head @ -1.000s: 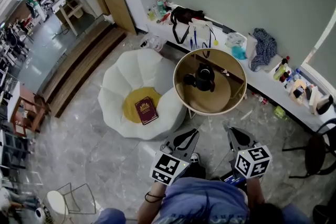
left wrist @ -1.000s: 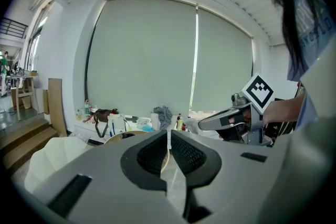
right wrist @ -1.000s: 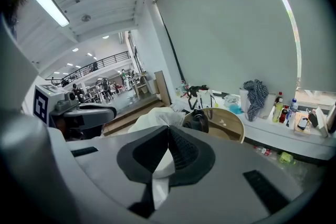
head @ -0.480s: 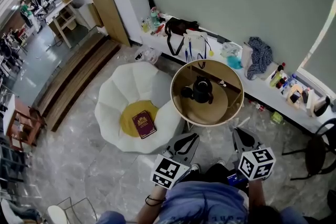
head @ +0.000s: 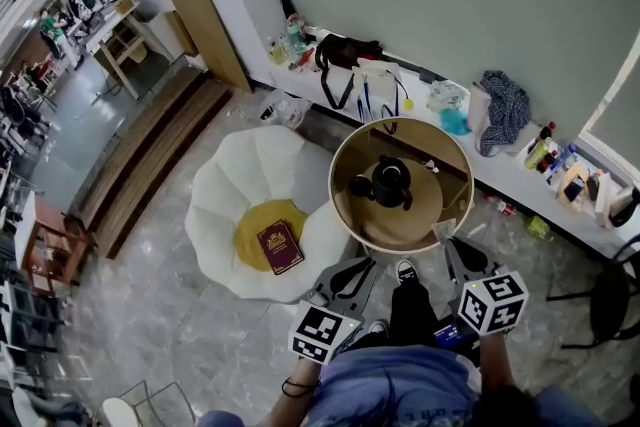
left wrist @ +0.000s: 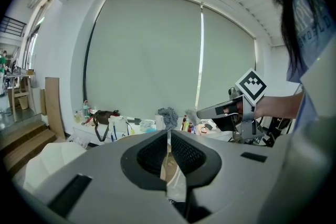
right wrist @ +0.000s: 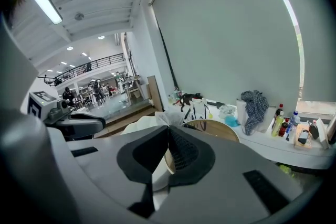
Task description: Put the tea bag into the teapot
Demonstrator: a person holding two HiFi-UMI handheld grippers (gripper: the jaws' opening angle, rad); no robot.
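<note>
A black teapot stands on the round wooden table, with a small black round piece beside it on its left. My right gripper is at the table's near right rim, shut on a pale crinkled tea bag. That tea bag sticks out of the jaw tips in the right gripper view, where the jaws hide the teapot. My left gripper hangs just short of the near rim. Its pads meet in the left gripper view, nothing visibly between them.
A white petal-shaped seat with a yellow cushion and a dark red book lies left of the table. A low white ledge along the wall carries bags, a cloth and bottles. The person's shoe is between the grippers.
Both grippers have moved forward to the table's near edge, which now lies close to the fingertips. A foot has stepped forward between them. The jaws look unchanged.
</note>
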